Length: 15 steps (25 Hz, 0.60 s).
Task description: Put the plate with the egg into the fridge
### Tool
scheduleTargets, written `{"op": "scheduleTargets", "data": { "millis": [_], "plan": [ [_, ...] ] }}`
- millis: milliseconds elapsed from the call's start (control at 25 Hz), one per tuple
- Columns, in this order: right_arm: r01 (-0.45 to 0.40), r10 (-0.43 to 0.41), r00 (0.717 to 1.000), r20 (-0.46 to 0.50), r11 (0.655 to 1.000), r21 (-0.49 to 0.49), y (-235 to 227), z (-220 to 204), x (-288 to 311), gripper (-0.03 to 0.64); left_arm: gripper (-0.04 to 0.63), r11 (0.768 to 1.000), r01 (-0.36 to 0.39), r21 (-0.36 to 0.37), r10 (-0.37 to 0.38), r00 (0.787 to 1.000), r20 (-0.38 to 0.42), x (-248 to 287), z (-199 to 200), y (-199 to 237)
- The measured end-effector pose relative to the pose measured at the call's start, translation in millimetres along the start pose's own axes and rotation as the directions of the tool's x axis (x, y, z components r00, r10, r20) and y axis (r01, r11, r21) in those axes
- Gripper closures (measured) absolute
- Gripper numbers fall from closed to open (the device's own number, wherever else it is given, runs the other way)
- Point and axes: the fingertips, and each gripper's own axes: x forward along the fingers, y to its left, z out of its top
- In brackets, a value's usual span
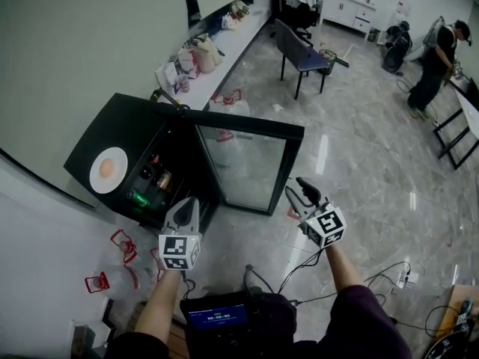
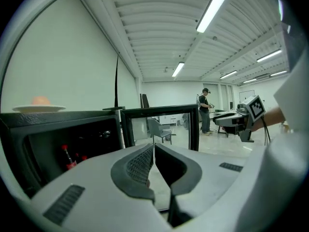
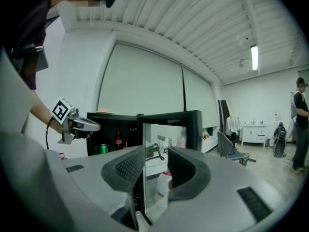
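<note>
Glossy floor [image 1: 359, 163] underfoot; open fridge [image 1: 150, 155] sits ahead of the left gripper [image 1: 190, 202], jaws pressed together, plate [image 1: 96, 179] with egg [image 1: 107, 168] on top; right gripper [image 1: 297, 189] gapes empty.

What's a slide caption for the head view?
Open fridge door, plate with egg on fridge top; left gripper and right gripper hover empty.

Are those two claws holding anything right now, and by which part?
Nothing is held. The left gripper is shut on nothing; the right gripper is open and empty. The plate with the egg sits on top of the fridge.
</note>
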Motion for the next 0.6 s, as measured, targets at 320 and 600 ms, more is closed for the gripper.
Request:
{"op": "scheduleTargets", "data": {
  "millis": [320,600],
  "plan": [
    [-0.254,0.27,0.962,0.021,0.925,-0.284,150.1,61.6,67.0,0.607,0.586,0.966,-0.061,0.25,0.054,0.998,0.033,-81.2,55.1,87.5],
    [-0.313,0.431,0.901,0.058,0.735,-0.602,259.0,116.7,146.3,0.607,0.588,0.896,-0.059,0.441,0.088,0.995,-0.045,-115.2,99.3,219.5]
  ]
}}
